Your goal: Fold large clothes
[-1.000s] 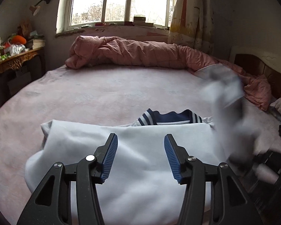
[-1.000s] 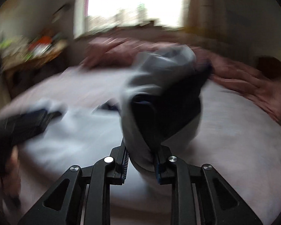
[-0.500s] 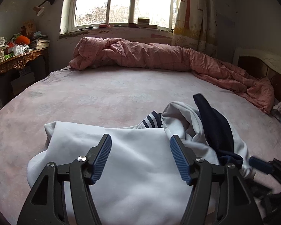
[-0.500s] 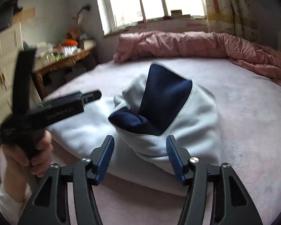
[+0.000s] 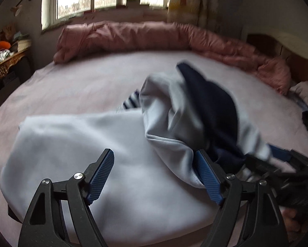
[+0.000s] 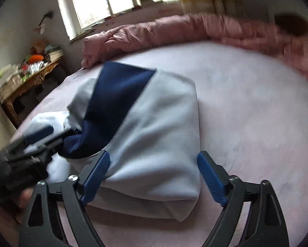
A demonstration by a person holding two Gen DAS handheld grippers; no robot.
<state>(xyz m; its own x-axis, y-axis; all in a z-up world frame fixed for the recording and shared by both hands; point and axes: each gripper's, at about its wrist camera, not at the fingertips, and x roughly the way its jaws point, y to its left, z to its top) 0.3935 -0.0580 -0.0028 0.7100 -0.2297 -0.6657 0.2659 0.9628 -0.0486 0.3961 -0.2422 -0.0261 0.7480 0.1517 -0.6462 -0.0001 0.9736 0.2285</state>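
1. The left tongs [image 5: 154, 177] are hovering over the pale sweatshirt [image 5: 96, 144] on the bed [image 5: 81, 82]; their jaws are opening wide, gripping nothing.
2. The sleeve [image 6: 145, 123], with its navy panel, is lying folded across the body; one fold looks done, further folds are remaining.
3. The right tongs [image 6: 151, 179] are opening wide around the sleeve's edge, pressing nothing.

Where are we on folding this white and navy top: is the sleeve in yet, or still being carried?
Done: the navy-panelled sleeve lies folded over the white top on the bed. In hand: nothing; the right gripper and left gripper are both opening, pads clear of the cloth. Left: the folded sleeve sits bunched rather than flat, and the body spreads unfolded beneath, so it likely needs smoothing and another fold.
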